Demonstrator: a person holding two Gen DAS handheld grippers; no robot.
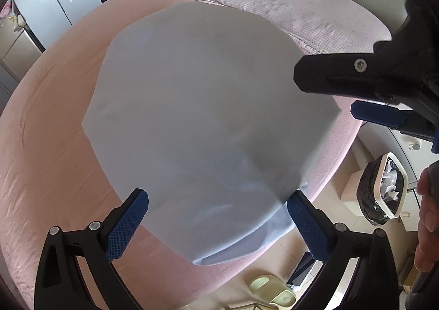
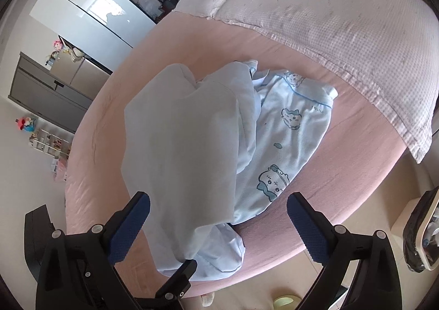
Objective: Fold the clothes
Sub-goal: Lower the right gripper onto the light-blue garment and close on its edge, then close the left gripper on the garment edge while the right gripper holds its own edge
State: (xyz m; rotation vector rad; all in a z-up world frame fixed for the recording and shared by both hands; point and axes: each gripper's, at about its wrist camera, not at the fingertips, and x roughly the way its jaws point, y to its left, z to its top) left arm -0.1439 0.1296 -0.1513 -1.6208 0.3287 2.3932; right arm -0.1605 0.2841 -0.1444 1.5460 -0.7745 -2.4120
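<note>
Left wrist view: pale blue garment (image 1: pixel 203 123) draped over left claw (image 1: pixel 216 225), jaws wide, no grip; bed (image 1: pixel 55 145) beneath. Right claw (image 2: pixel 218 223) likewise wide, gripping nothing. Printed pyjama piece (image 2: pixel 290 134) crumpled on bed. Folding judged barely begun; all folds outstanding

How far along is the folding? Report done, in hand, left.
Done: nothing looks folded yet. In hand: the plain pale-blue cloth garment is raised off the pink bed sheet, hanging between the left tongs' open jaws; the right tongs are open and empty. Left: the pale-blue cartoon-print pyjama piece lies rumpled.
</note>
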